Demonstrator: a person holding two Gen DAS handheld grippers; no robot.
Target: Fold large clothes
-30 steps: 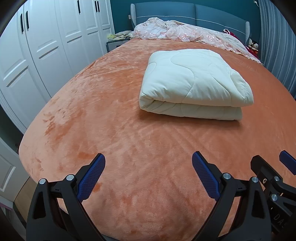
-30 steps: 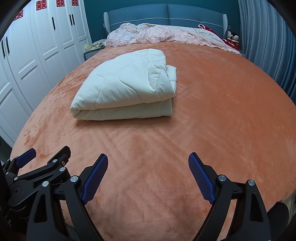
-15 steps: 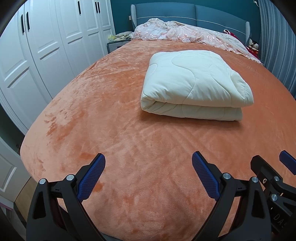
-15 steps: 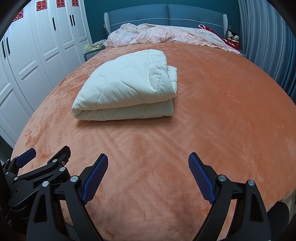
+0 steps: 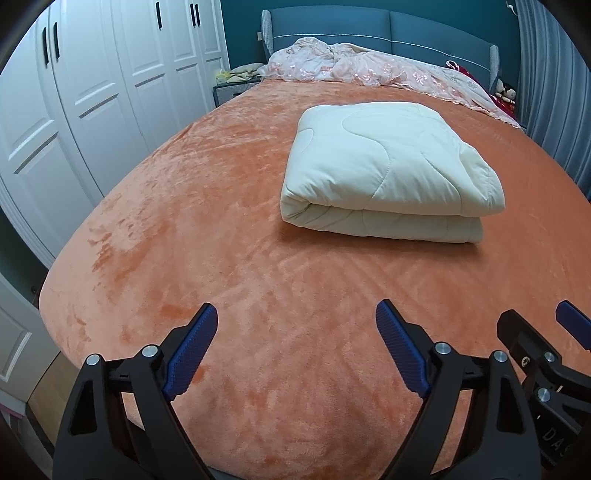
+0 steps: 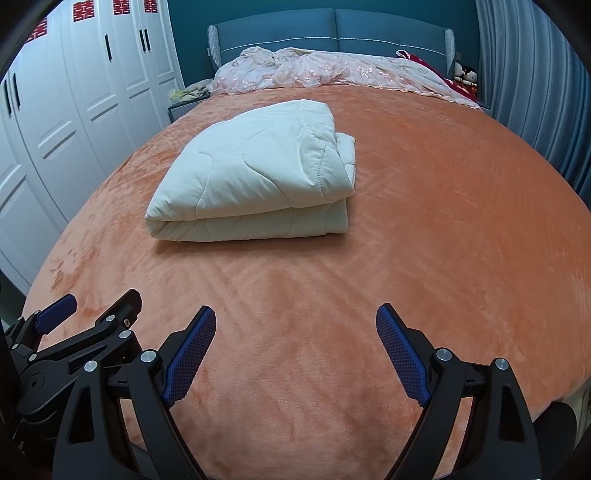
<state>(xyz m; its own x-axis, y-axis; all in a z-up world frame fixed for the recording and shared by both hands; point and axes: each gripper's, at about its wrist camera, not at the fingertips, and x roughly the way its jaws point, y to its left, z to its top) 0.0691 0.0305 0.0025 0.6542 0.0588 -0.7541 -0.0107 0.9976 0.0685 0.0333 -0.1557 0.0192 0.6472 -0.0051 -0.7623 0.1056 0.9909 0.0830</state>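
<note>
1. The left gripper point(image 5: 295, 332) hangs over the near end of the bed. Its two blue pads point(image 5: 190, 350) are spread wide apart. The jaws have just been closing a little, but nothing is between them, only the orange cover below.
2. The right gripper point(image 6: 295, 332) is just beside the left one. Its blue pads point(image 6: 402, 354) are spread wide too, and they pinch nothing.
3. Each camera sees a bit of the other gripper at its edge: the right gripper at the right edge of the left view, the left gripper at the left edge of the right view.
4. Under both grippers lies a fuzzy orange bed cover point(image 5: 258, 280). It goes over the whole bed.
5. The folded cream quilt point(image 5: 388, 170) lies flat on the orange cover, in the middle of the bed and well apart from both grippers. It is folded into a thick, soft block. The round fold faces the grippers. The loose edges are stacked on its right side.
6. Behind the quilt, a crumpled pink blanket point(image 6: 332, 72) with flowers lies at the head of the bed.
7. A blue headboard point(image 6: 332, 31) stands behind the pink blanket.
8. A white wardrobe point(image 5: 92, 92) with dark handles stands along the left side of the bed.
9. A blue curtain point(image 6: 535, 92) hangs on the right side.
</note>
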